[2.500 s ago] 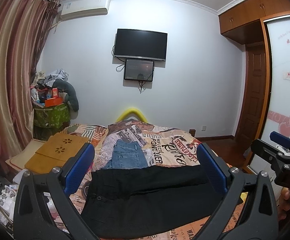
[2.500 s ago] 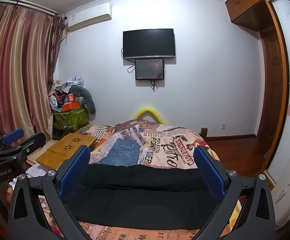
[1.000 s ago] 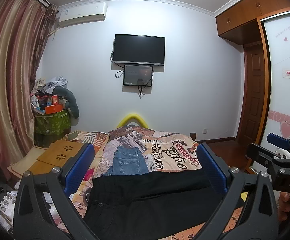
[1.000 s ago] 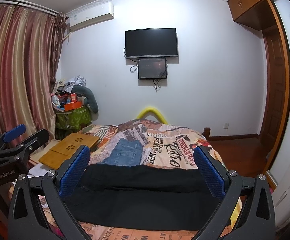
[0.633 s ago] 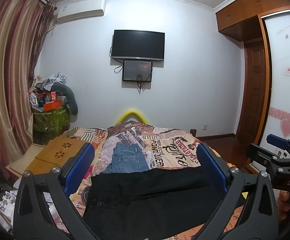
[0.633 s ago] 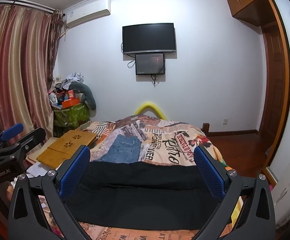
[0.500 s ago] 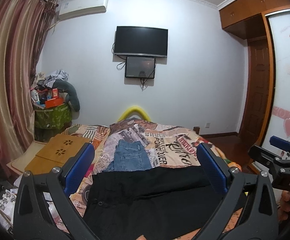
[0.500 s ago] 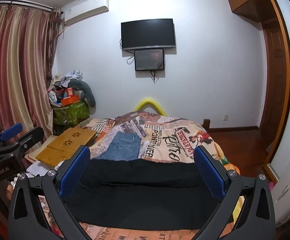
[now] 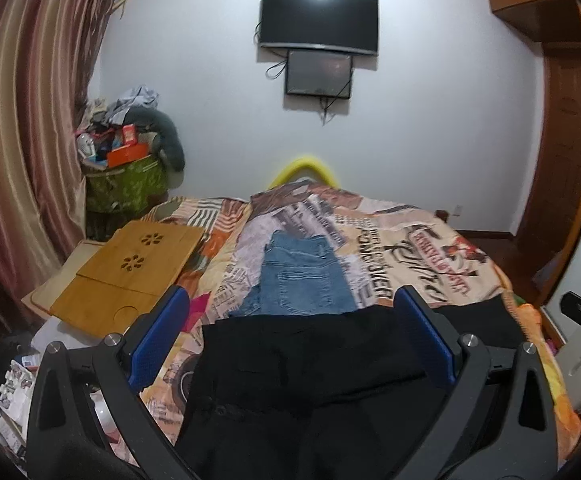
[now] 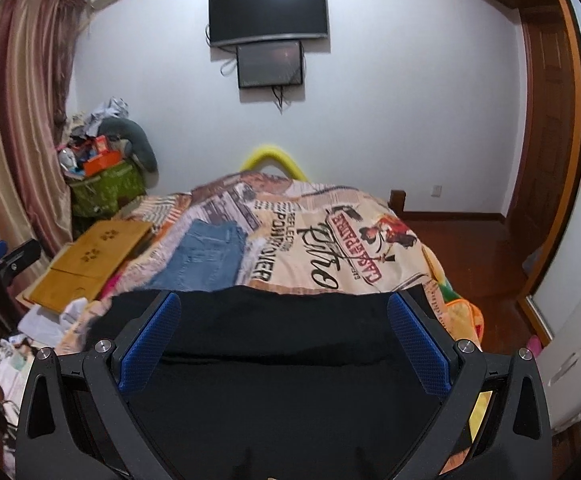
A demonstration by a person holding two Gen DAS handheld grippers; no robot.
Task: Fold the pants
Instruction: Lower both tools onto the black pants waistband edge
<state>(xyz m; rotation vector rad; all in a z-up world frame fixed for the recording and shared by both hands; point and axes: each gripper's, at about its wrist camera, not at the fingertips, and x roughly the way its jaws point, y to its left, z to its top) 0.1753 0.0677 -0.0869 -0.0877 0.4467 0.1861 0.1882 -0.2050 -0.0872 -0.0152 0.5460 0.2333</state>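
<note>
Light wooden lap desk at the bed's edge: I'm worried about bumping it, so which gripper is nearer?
Left. The left gripper sits beside the light wooden lap desk; the right gripper is farther right.

Black pants [image 9: 290, 376] lie spread flat across the near edge of the bed [image 9: 430, 248], waistband toward its left side, legs rightward.

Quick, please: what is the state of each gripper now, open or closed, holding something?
Left gripper: open, holding nothing.
Right gripper: open, holding nothing.
</note>
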